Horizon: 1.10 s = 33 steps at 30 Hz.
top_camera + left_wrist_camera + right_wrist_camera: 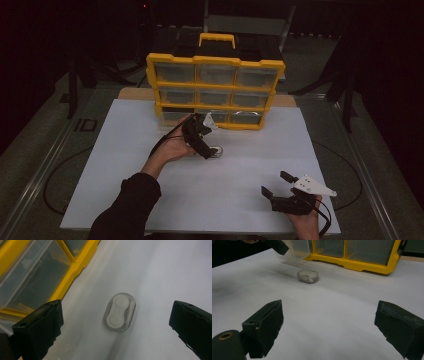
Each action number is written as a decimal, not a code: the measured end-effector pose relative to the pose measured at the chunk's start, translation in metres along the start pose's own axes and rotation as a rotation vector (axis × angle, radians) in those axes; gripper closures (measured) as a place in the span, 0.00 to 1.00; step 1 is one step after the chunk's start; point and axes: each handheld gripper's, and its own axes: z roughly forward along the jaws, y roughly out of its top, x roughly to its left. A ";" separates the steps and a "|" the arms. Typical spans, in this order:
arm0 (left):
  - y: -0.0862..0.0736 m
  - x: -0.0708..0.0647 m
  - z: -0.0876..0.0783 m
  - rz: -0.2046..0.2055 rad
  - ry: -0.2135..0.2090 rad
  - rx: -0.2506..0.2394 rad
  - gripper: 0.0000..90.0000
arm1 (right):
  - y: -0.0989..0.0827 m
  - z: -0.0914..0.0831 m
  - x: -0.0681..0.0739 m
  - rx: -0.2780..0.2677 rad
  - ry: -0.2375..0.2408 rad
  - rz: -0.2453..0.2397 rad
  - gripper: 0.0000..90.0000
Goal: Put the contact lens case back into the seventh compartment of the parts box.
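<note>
A small clear oval case [216, 151] with white contents lies flat on the white board, just in front of the yellow organizer [215, 62]. My left gripper [206, 141] hovers over it, open. In the left gripper view the case [120, 312] sits between the wide-apart jaws of that gripper [116, 308], which do not touch it. My right gripper [275, 183] is open near the board's front right and holds nothing. Beyond the right gripper [329, 312] the case [307, 276] lies well ahead, with one left-gripper jaw above it at the top left.
The organizer [362, 265] has clear drawers and a yellow handle, and stands at the far edge of the white board [150, 200]. Its bottom-left drawer [293, 252] seems to stick out a little. Dark table and floor surround the board.
</note>
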 end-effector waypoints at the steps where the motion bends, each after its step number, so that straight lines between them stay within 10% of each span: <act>1: 0.000 0.000 0.002 -0.003 -0.006 0.004 0.00 | 0.000 0.000 0.000 0.000 0.000 0.001 0.09; 33: 0.004 -0.009 0.045 -0.054 -0.042 0.089 0.04 | 0.000 0.000 -0.001 -0.001 -0.003 0.003 0.09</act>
